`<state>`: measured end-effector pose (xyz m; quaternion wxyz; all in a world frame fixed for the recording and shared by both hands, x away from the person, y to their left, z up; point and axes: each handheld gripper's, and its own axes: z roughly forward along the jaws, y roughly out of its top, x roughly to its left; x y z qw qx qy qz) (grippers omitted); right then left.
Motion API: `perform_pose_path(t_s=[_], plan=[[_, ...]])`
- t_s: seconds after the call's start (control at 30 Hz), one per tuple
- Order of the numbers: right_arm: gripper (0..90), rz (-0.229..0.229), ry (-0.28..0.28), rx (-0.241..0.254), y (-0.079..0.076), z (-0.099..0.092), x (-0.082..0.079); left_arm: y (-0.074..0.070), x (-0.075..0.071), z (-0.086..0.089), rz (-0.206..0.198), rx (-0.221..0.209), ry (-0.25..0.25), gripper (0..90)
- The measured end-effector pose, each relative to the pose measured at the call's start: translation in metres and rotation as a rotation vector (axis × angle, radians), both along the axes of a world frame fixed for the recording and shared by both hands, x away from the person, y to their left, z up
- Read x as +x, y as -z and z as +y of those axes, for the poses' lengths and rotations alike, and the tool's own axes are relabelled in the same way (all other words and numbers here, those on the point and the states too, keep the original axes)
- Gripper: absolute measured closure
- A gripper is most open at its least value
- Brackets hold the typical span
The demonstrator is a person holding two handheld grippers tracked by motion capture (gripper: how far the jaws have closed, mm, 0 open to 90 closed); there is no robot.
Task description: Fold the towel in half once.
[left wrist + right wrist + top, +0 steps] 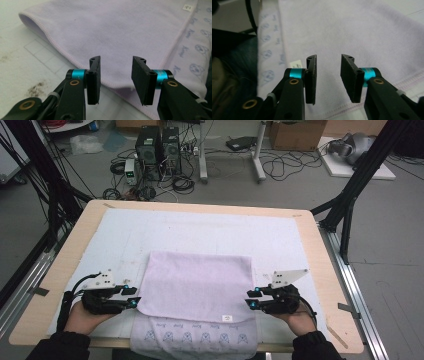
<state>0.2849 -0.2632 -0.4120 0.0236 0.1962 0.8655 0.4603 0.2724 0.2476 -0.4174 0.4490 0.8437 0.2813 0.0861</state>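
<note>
**Both grippers open and empty at the sides of a folded towel**

The left gripper (134, 296) sits at the near left of the table, its jaws parted with a clear gap and nothing between them. In the left gripper view the left gripper (116, 80) points at the hemmed edge of the towel (120, 32), with its pads clear of the cloth. The right gripper (250, 298) sits at the near right, jaws likewise parted and holding nothing. In the right gripper view the right gripper (328, 77) hangs over the towel (352, 30), with its pads not pressing on it.

The towel (197, 282) lies between the two grippers, lavender, folded over on itself. A printed lower layer (200, 337) shows beneath the fold at the near edge and hangs slightly over the table rim. A small white label (227, 318) sits near the fold's near right corner.

The towel rests on a white gridded mat (210, 232), which covers a wooden table (327, 285).
</note>
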Motion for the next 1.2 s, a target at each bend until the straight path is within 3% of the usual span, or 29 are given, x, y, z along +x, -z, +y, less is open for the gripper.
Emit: perform_pose_path(t_s=[0.13, 0.33, 0.37, 0.43, 0.5, 0.6, 0.67, 0.9, 0.97, 1.07, 1.13, 1.2], plan=[[62.4, 0.014, -0.032, -0.035, 0.017, 0.014, 0.005, 0.001, 0.004, -0.003, 0.004, -0.017, 0.023, 59.2], [62.2, 0.025, -0.099, -0.103, 0.030, 0.025, 0.001, 0.017, 0.002, -0.013, 0.039, 0.042, 0.068, 60.4], [63.6, 0.023, -0.102, -0.111, 0.031, 0.027, 0.000, 0.022, 0.003, -0.015, 0.050, 0.051, 0.077, 62.0], [71.8, 0.002, -0.098, -0.121, 0.033, 0.028, -0.002, 0.028, 0.000, -0.017, 0.029, 0.056, 0.070, 70.0], [84.9, -0.009, -0.096, -0.129, 0.033, 0.028, -0.003, 0.028, 0.001, -0.016, 0.036, 0.047, 0.064, 84.9], [87.6, 0.027, -0.108, -0.113, 0.033, 0.027, 0.000, 0.025, 0.001, -0.017, 0.039, 0.064, 0.065, 88.0], [87.8, 0.026, -0.103, -0.104, 0.031, 0.026, 0.001, 0.022, 0.000, -0.017, 0.036, 0.059, 0.063, 88.3], [87.8, -0.030, -0.101, -0.022, -0.002, 0.017, -0.010, -0.003, -0.018, -0.006, 0.000, 0.010, 0.064, 88.4], [87.8, -0.038, -0.120, -0.014, -0.011, 0.014, -0.019, -0.010, -0.029, -0.004, -0.005, -0.008, 0.081, 88.4], [85.9, -0.011, -0.185, 0.004, -0.018, 0.011, -0.035, -0.014, -0.044, -0.003, -0.016, -0.012, 0.118, 86.6], [75.0, -0.008, -0.169, -0.008, -0.017, 0.009, -0.037, -0.014, -0.041, -0.004, -0.036, 0.017, 0.103, 71.8], [66.6, -0.007, -0.101, 0.012, -0.014, 0.004, -0.026, -0.013, -0.031, -0.005, -0.039, 0.018, 0.059, 63.5]])
